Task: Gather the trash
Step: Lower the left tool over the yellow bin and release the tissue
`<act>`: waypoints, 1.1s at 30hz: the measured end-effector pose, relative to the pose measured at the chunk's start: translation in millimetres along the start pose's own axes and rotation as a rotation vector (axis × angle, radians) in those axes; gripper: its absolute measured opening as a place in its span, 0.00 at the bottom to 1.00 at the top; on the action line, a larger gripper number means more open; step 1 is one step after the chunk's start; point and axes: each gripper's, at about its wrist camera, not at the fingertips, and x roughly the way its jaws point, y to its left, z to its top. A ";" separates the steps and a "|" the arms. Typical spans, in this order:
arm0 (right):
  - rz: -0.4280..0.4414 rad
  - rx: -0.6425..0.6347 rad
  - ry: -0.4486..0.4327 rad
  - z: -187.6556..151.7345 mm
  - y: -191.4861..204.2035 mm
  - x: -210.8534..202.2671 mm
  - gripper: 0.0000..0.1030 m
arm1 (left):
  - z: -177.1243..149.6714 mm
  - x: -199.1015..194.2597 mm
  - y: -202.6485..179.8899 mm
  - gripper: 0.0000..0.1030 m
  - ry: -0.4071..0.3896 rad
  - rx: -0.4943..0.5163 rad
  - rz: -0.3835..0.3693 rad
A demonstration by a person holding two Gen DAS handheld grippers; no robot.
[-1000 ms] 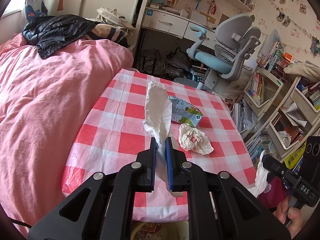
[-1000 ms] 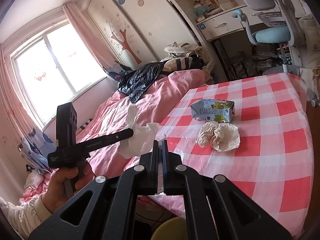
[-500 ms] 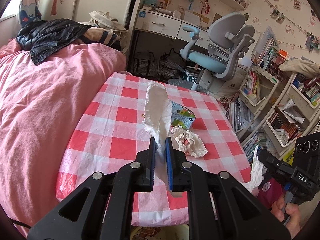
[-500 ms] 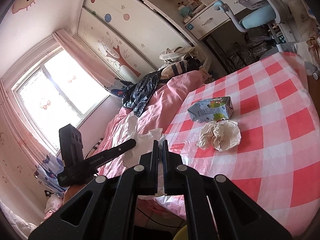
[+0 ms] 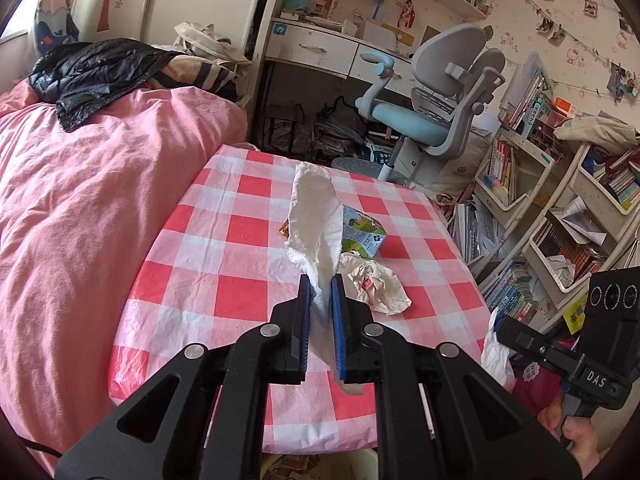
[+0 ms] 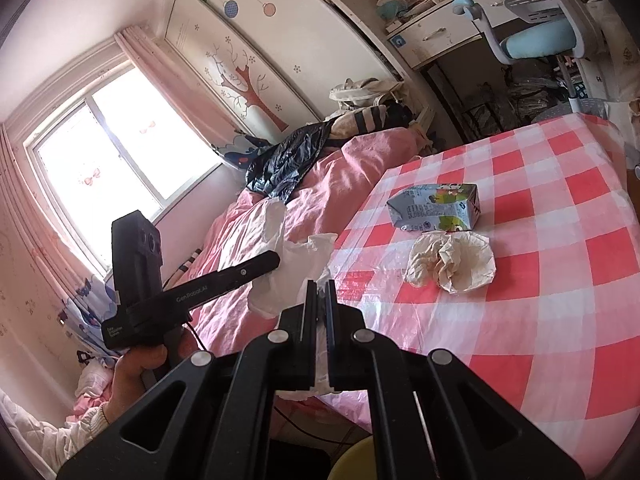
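Left gripper point(image 5: 320, 280) clamped on white plastic bag point(image 5: 314, 216), right gripper point(image 6: 320, 286) pinching its other edge, crumpled paper point(image 6: 450, 262) and carton point(image 6: 434, 206) on checkered table point(image 6: 560, 280).

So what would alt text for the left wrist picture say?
A black claw grips a white plastic bag over a red-checked table holding a milk carton and a crumpled wrapper.
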 end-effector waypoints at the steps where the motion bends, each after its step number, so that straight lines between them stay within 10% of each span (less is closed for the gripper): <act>1: -0.006 -0.014 0.012 -1.4 2.7 1.9 0.05 | -1.1 0.8 -0.4 0.09 0.004 0.003 0.002; 23: -0.114 -0.102 0.378 -104.2 30.8 25.4 0.07 | -75.2 -13.9 -4.8 0.09 0.139 0.002 0.069; 27: -0.155 -0.087 0.410 -114.5 28.4 23.4 0.46 | -94.9 -14.9 -4.5 0.09 0.198 -0.016 0.080; 33: -0.247 -0.064 0.356 -109.6 19.3 10.4 0.76 | -142.0 -5.4 -11.4 0.24 0.393 -0.023 0.042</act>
